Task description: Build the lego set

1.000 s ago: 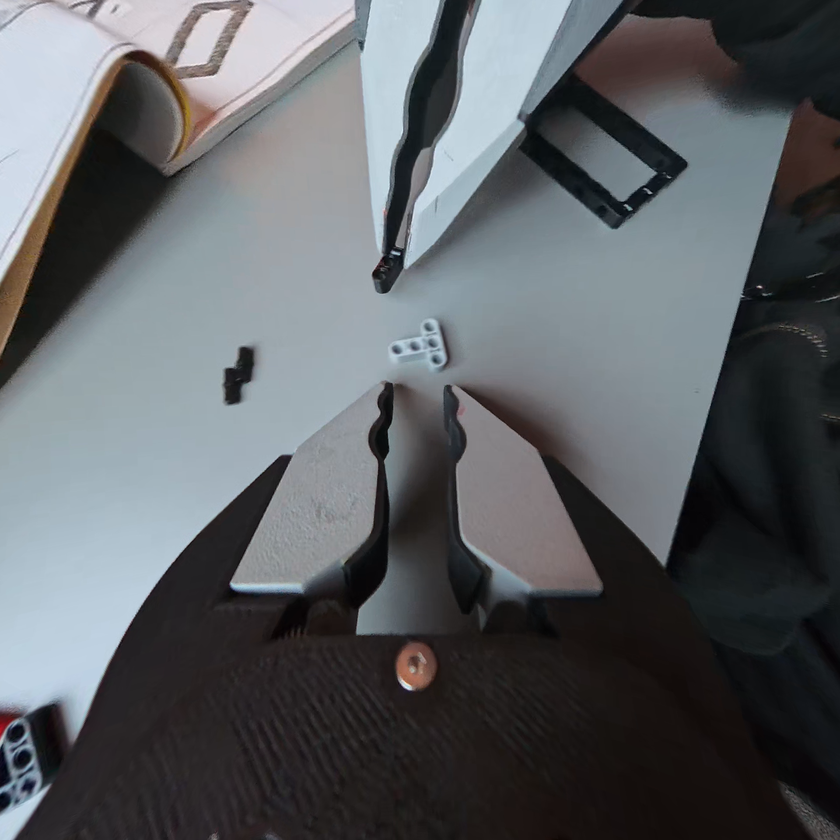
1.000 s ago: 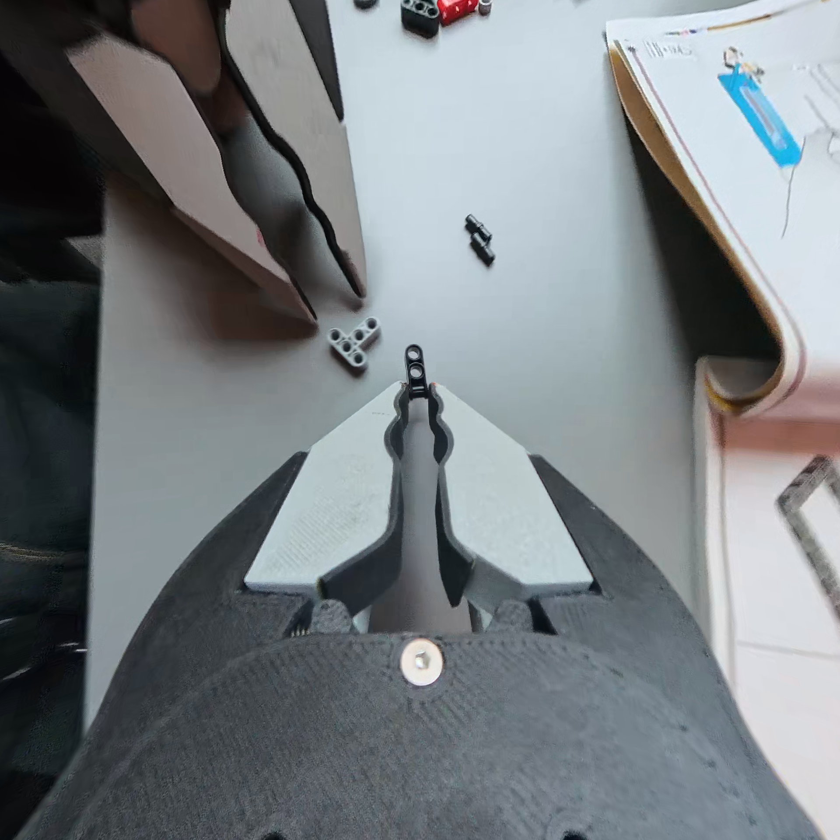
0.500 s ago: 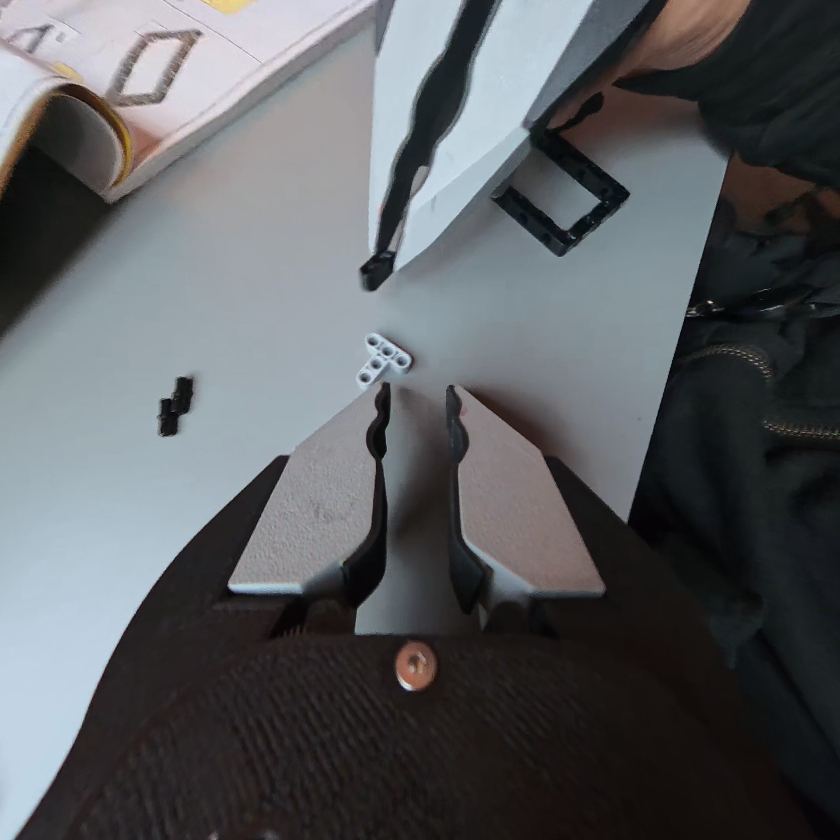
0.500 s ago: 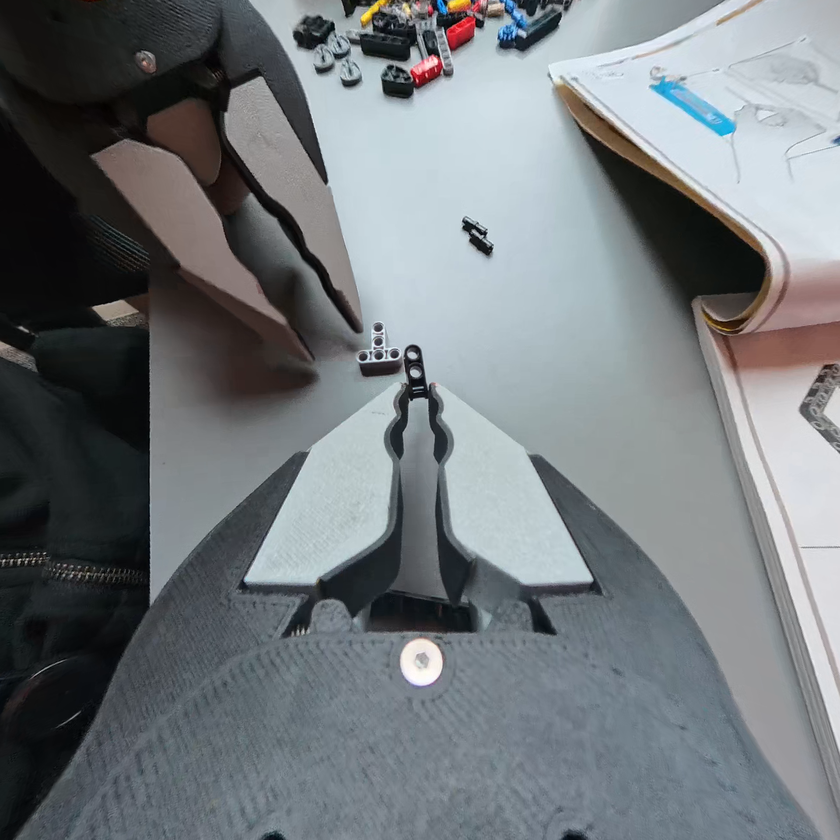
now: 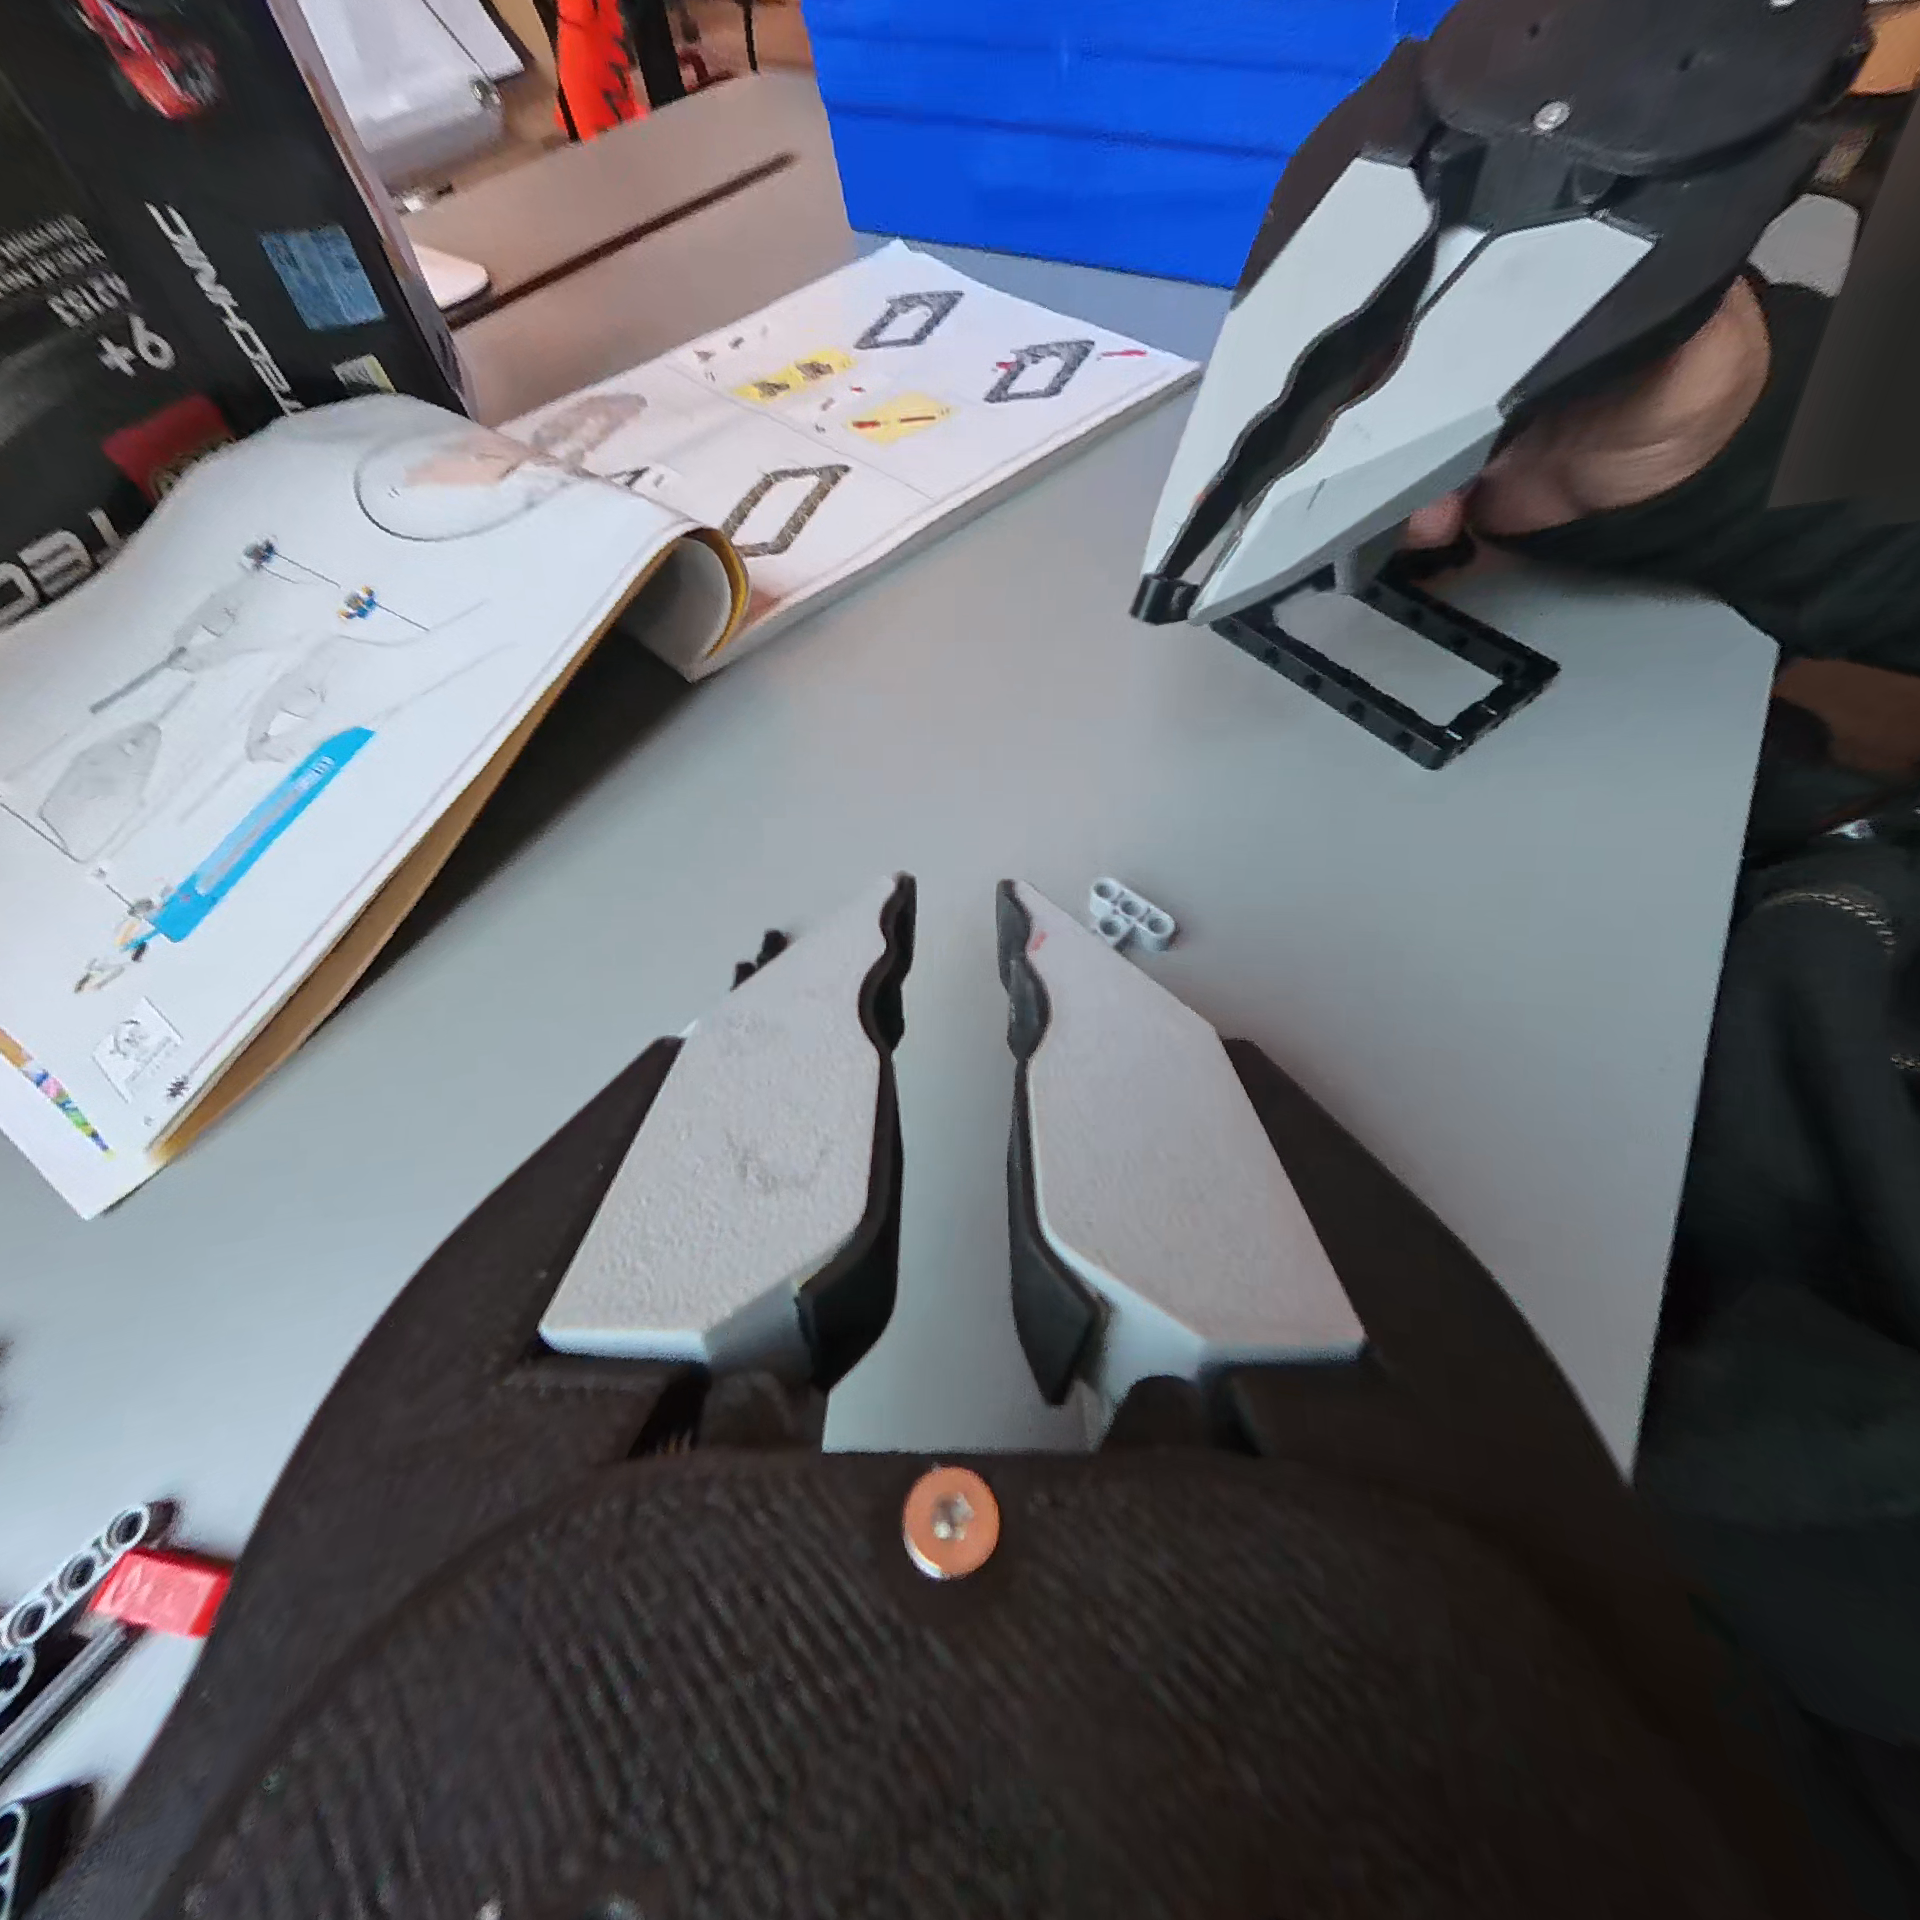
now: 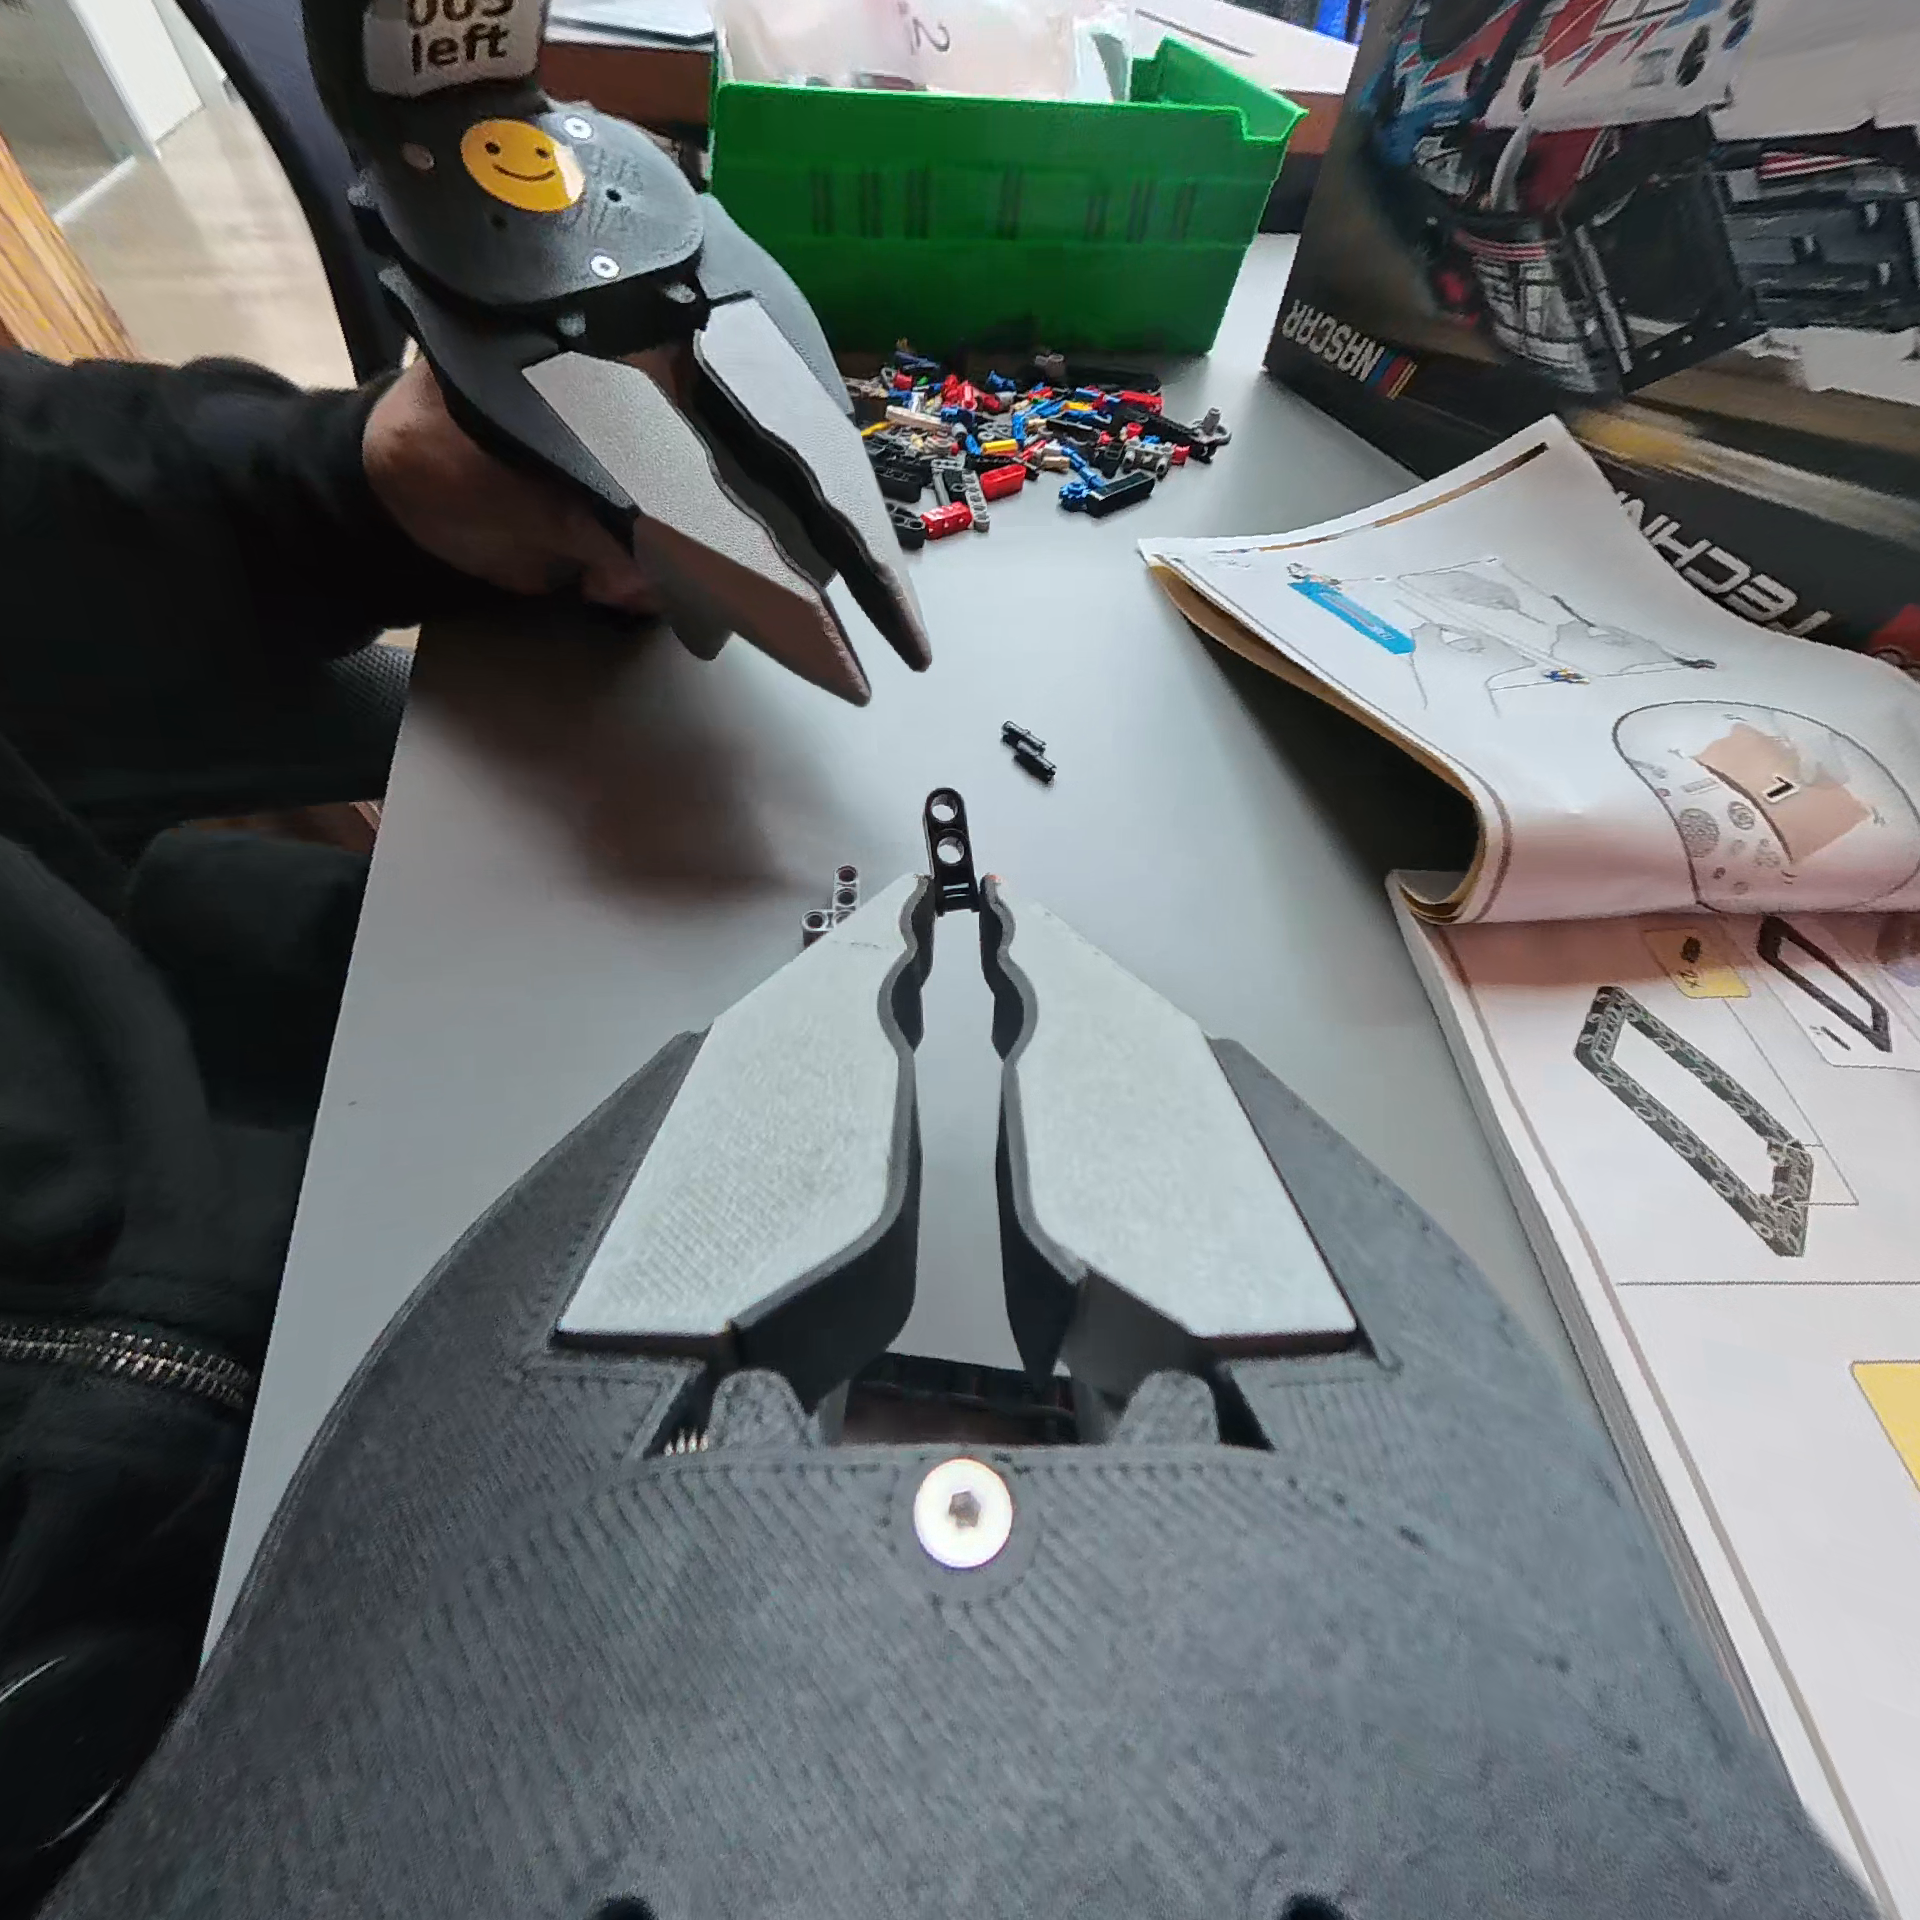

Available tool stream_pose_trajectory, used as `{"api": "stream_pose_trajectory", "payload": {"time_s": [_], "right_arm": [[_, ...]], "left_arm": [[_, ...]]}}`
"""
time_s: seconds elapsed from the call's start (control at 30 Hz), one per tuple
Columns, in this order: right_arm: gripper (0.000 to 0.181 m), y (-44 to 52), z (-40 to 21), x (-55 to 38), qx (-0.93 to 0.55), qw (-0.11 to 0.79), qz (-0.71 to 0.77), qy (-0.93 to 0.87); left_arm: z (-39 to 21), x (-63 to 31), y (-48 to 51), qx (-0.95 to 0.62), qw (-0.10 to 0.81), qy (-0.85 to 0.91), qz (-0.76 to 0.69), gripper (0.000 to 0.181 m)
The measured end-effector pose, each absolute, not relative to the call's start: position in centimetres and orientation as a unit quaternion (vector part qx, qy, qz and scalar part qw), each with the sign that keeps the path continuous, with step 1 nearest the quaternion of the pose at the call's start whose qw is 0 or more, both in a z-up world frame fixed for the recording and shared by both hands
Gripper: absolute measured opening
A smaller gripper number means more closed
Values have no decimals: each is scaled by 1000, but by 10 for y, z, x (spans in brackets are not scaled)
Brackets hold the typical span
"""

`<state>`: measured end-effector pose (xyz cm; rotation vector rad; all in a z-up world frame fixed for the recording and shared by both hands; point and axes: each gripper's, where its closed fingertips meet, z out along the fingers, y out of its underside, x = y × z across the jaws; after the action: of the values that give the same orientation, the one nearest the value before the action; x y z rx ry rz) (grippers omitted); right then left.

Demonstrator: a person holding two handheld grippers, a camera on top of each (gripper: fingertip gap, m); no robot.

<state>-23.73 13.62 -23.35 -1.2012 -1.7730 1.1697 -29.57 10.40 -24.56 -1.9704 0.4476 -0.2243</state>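
My right gripper (image 6: pixel 951 885) is shut on a small black two-hole beam (image 6: pixel 948 836) and holds it above the grey table. In the left wrist view this gripper (image 5: pixel 1166 601) hangs just over the near corner of a black rectangular frame (image 5: pixel 1382 681). My left gripper (image 5: pixel 954 902) is open and empty, above the table. A light grey T-shaped piece (image 5: pixel 1132 920) lies just right of its right fingertip. Two black pins (image 6: pixel 1029 750) lie on the table; in the left wrist view they (image 5: pixel 769 948) are mostly hidden behind my left finger. The left gripper (image 6: pixel 896 681) also shows in the right wrist view.
An open instruction booklet (image 5: pixel 499 582) lies along the table's far side, with the set's box (image 5: pixel 156 270) behind it. A pile of loose pieces (image 6: pixel 1039 436) sits before a green bin (image 6: pixel 987 208). A person's dark sleeve and jacket border the table edge (image 5: pixel 1714 935). The gap from one gripper's tips to the other's is roughly 8 cm. It is some 5 cm from my left tips to the light grey T-shaped piece (image 5: pixel 1132 920).
Both grippers have risen and tilted up from the table. My left gripper shifted left, so the T-piece now lies to its right. The right gripper still holds the black beam, nearer the frame.
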Motion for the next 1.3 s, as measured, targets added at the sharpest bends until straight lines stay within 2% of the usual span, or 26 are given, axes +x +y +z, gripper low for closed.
{"api": "stream_pose_trajectory", "payload": {"time_s": [0.3,0.5,0.67,0.83,1.1,1.3], "right_arm": [[5,147,-238,-238,-481,342,444,-675],[5,129,-230,-234,-422,360,436,-709],[5,116,-235,-233,-409,341,394,-749],[5,112,-249,-227,-394,328,336,-790],[5,109,-248,-222,-385,315,323,-805],[5,104,-227,-219,-389,307,420,-760]], "left_arm": [[-246,-296,106,-825,523,187,-106,14],[-238,-275,108,-813,527,222,-107,12],[-249,-235,108,-817,474,313,-98,24],[-249,-222,110,-810,471,332,-110,22],[-256,-218,113,-817,453,346,-93,5],[-240,-209,109,-796,505,275,-191,5]]}}
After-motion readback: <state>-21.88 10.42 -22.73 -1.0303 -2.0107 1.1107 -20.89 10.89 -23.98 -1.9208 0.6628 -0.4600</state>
